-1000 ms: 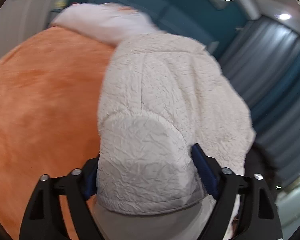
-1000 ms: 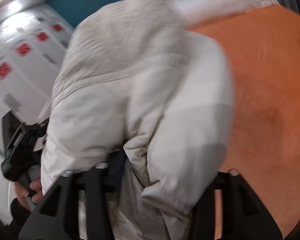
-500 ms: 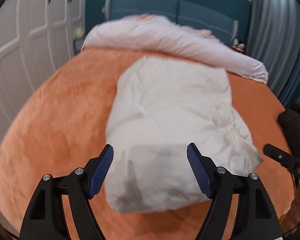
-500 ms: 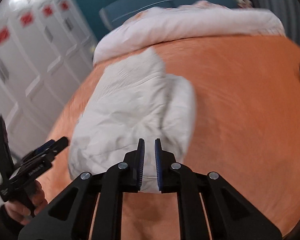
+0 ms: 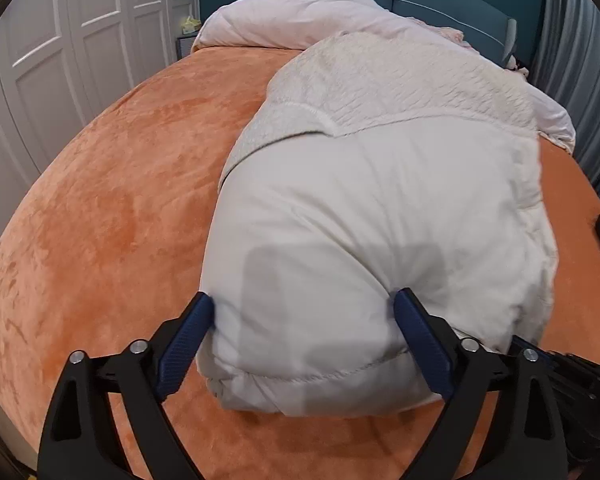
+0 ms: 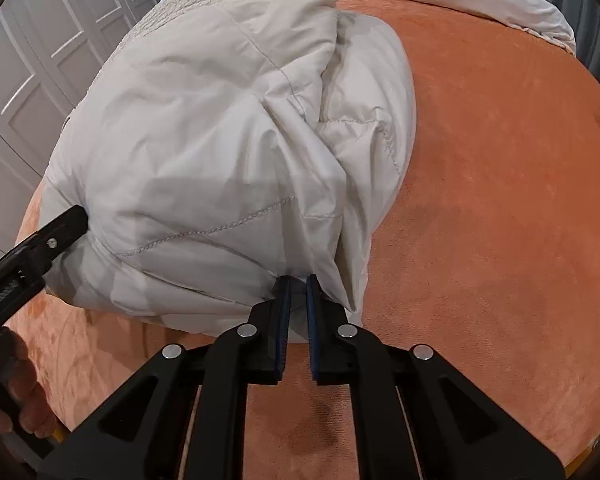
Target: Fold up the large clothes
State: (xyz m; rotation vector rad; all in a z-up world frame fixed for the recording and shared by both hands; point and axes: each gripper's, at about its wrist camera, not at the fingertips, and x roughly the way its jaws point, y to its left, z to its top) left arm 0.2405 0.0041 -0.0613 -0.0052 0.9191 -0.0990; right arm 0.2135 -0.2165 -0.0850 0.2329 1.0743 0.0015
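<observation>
Holding: my right gripper [image 6: 298,286], jaws nearly together, pinches a fold of the white padded coat [image 6: 204,152].
Straddling: my left gripper [image 5: 306,322], jaws just widened, flanks the coat's near end.
Coat: bundled on the orange bedspread [image 5: 100,200].

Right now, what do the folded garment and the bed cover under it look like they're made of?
Folded garment: looks like a padded, quilted jacket, with a smooth matte off-white woven shell, puffy panels and stitched seams; its upper part is a crinkled, fleecy texture, possibly sherpa lining. Bed cover: orange plush, probably velvet or short fleece, since the nap shows lighter and darker brushed patches.
</observation>
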